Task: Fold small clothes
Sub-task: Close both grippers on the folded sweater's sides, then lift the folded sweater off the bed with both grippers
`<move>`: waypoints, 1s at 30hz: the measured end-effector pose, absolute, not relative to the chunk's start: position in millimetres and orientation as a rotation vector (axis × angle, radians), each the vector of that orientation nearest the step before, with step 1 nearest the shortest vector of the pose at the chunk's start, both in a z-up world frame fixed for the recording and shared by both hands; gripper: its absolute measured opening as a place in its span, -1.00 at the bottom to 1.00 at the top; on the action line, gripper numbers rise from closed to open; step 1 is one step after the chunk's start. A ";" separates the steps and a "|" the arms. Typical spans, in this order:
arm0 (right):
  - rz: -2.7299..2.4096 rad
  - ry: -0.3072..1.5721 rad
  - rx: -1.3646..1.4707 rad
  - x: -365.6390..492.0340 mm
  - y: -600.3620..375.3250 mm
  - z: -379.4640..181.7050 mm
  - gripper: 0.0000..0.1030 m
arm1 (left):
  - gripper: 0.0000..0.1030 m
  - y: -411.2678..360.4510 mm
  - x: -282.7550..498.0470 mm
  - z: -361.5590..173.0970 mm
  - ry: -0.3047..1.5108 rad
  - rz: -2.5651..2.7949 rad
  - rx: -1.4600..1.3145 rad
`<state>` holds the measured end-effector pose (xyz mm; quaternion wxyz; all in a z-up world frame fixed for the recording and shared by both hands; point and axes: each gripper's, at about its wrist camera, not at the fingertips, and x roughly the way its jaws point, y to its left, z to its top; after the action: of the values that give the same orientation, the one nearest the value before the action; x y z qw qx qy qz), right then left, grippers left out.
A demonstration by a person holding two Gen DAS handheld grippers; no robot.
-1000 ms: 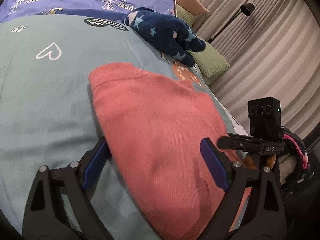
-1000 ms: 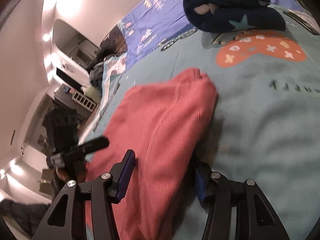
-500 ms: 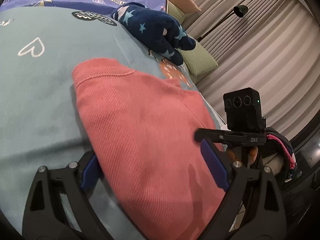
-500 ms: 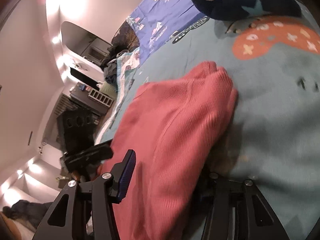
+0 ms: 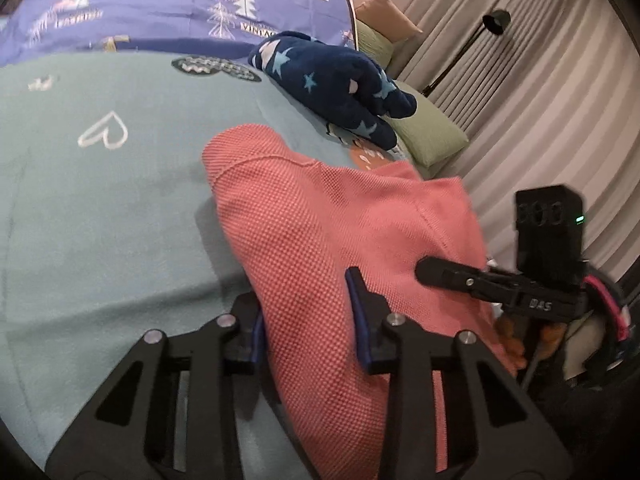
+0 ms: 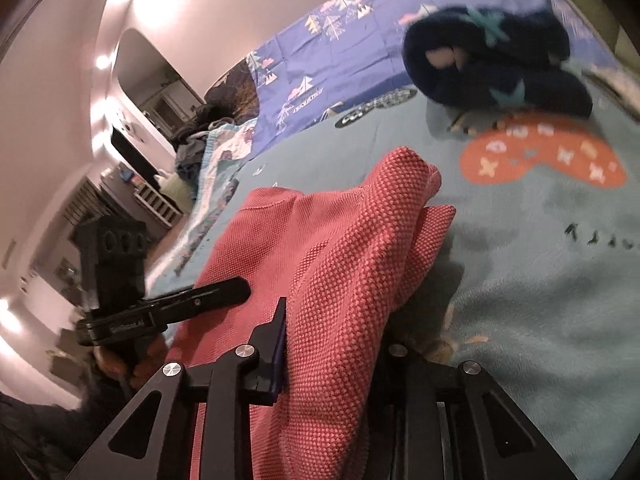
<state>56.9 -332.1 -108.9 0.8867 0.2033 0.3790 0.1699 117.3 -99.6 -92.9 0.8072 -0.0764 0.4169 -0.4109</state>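
The left gripper (image 5: 308, 316) is closing on the near left part of a coral-pink knit garment (image 5: 340, 240), a fold of the cloth bunched between its blue pads, which already press into it. The right gripper (image 6: 332, 344) is likewise closing on the garment's near right part, the knit gathered thickly between its jaws and hiding the right-hand pad. Between the two the garment lies on a teal blanket (image 5: 120, 200) spread over the bed, its far end humped and partly lifted off the cloth. Beyond it rests a navy star-patterned fleece item (image 5: 336, 84), well apart, with a purple tree-print sheet (image 5: 160, 0) behind and green pillows (image 5: 428, 136) at the edge. The step in hand looks like taking hold of the near edge for a fold. Next, both grips should lift together and carry that edge toward the far end, kept level so the knit does not twist.
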 end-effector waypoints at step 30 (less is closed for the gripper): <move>0.150 0.406 0.154 -78.7 -287.5 41.8 -0.50 | -0.39 -92.4 15.4 55.5 0.457 -0.934 -0.021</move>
<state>-78.7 -287.5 41.8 0.9738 0.0762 0.2012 0.0741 15.4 -92.4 55.5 0.8678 -0.0101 0.2184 -0.4462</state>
